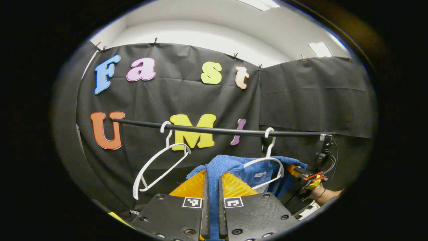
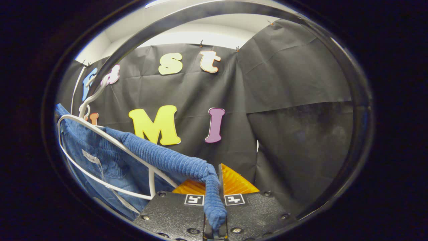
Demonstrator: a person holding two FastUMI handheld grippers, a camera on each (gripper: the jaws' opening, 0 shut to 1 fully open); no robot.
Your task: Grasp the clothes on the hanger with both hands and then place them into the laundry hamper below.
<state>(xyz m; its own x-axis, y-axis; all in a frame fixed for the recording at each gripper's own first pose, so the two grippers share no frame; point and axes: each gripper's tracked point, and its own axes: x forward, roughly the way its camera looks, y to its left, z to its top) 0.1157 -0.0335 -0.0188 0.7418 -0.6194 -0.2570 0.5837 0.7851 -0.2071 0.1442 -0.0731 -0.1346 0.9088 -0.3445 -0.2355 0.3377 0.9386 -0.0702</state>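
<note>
A blue corduroy garment hangs on a white hanger from the black rail. My left gripper is shut on a fold of its left side, with blue cloth running down between the fingers. In the right gripper view the same garment stretches off the hanger as a taut ribbed strip, and my right gripper is shut on its end. The left gripper view also has the right gripper and the hand holding it, just right of the garment.
An empty white hanger hangs tilted on the rail to the garment's left. The rail's right end sits in a black clamp. In the right gripper view the rail arcs close overhead. Black cloth walls close the back.
</note>
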